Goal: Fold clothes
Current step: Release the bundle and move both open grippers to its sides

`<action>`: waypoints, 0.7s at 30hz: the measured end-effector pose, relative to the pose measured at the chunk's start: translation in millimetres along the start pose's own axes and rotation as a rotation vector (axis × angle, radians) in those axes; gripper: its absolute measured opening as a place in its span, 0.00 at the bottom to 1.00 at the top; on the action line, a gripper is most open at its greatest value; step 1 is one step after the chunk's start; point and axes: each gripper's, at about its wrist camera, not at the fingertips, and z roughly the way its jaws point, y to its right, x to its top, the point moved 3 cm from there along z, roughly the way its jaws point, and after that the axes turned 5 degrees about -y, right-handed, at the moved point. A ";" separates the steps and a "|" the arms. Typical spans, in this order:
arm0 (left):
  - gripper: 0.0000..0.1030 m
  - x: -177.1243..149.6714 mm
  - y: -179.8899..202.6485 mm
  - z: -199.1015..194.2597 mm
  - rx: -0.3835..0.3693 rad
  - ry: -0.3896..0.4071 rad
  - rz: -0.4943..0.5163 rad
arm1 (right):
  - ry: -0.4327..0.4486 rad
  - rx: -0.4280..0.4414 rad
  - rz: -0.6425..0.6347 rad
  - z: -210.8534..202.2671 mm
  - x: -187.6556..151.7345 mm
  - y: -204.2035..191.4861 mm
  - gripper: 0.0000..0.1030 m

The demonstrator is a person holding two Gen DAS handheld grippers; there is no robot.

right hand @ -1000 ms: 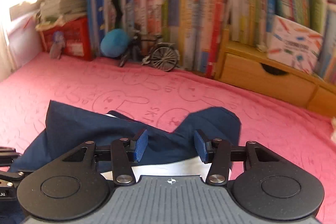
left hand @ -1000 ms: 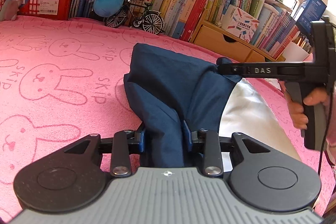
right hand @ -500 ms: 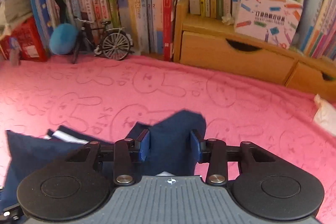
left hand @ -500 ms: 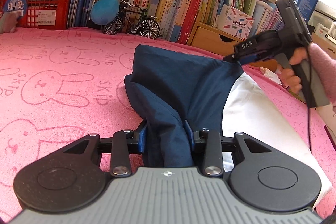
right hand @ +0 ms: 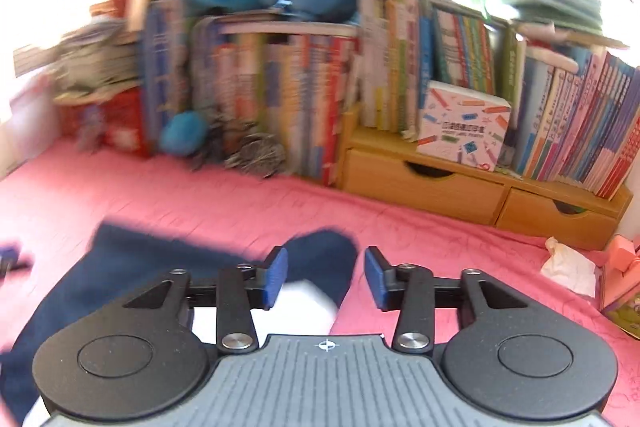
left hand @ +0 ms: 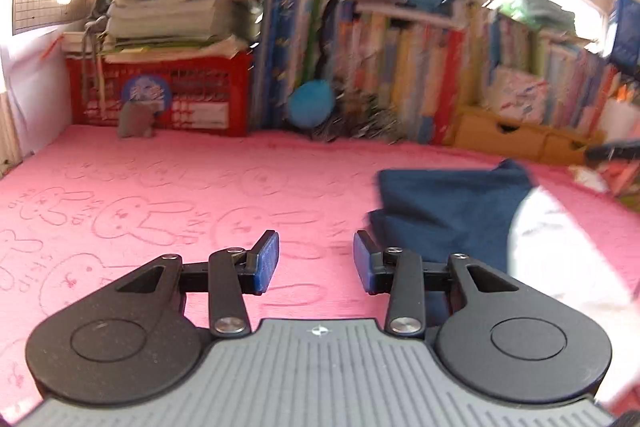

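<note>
Lying on the pink blanket [left hand: 200, 187], the navy-and-white garment [left hand: 452, 215] seems free, though blurred; left gripper [left hand: 316, 263] and right gripper [right hand: 326, 277] jaws, just opened, stand parted and empty.

Both grippers look like the same build. The left gripper [left hand: 316, 261] has a ribbed grey body with a little crosshair mark, two round black discs with a circle pressed in each, black link arms with silver screws, and blue pads [left hand: 267, 261] on the fingers. The right gripper [right hand: 325, 277] matches it: grey ribs, black discs, silver screws, blue pads [right hand: 277, 277]. Bit blurry, so any finer markings I can't make out.
</note>
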 end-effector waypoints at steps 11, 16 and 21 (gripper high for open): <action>0.47 -61.6 50.0 -9.4 0.069 -0.102 0.179 | -0.015 0.052 -0.393 -95.0 -117.3 -88.6 0.63; 0.47 -57.6 40.5 -41.4 0.089 -0.091 0.144 | -0.111 -0.059 -0.358 -109.8 -147.9 -55.3 0.66; 0.44 -46.3 79.6 -63.2 -0.100 -0.010 0.181 | -0.047 -0.008 -0.313 -126.4 -168.4 -61.9 0.71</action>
